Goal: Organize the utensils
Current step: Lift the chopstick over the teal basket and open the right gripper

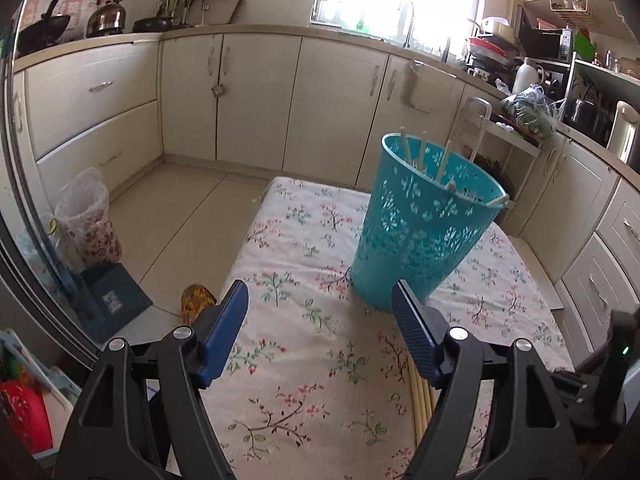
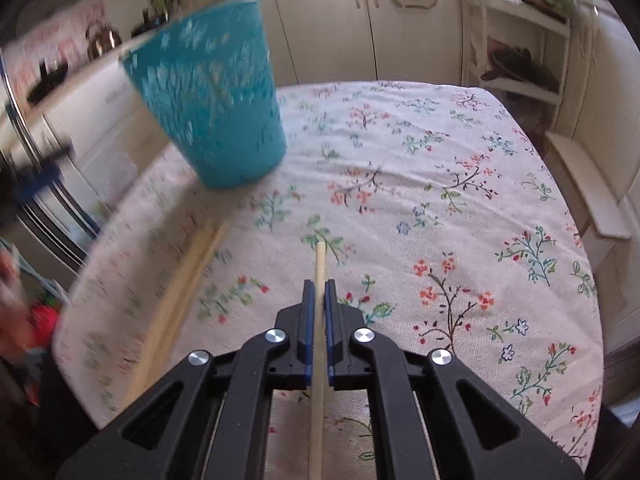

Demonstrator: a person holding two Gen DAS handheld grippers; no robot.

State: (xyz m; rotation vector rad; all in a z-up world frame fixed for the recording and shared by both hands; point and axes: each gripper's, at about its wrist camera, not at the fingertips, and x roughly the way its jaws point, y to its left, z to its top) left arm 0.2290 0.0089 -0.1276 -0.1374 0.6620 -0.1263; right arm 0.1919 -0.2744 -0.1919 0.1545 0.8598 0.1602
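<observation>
Chopsticks everywhere on this one. Our right gripper (image 2: pixel 319 286) has its blue jaws pressed together on a single wooden chopstick (image 2: pixel 319 264), which runs straight through the pads: the tip pokes out toward 12 o'clock over the floral tablecloth (image 2: pixel 460 152), and the rest of the stick trails back under the gripper toward 6 o'clock.

Off at about 9 o'clock from that gripper we've got a loose bundle of chopsticks (image 2: pixel 182 284) lying flat on the cloth, angled up toward 1 o'clock. It's a bit motion-blurred in the right wrist view, so we can't tell how many there are.

The teal basket (image 2: pixel 208 96) stands upright on the cloth at roughly 11 o'clock from the right gripper, well apart from the held stick. From the left wrist view the same basket sits at about 1 o'clock, and we can see a few pale sticks in the basket (image 1: pixel 424 150) leaning against the inside, their tips above the rim.

Our left gripper (image 1: pixel 320 292) hangs over the table with its jaws wide apart and nothing between them. Its right finger overlaps the base of the basket in the view, but we can't tell if it's touching.
</observation>
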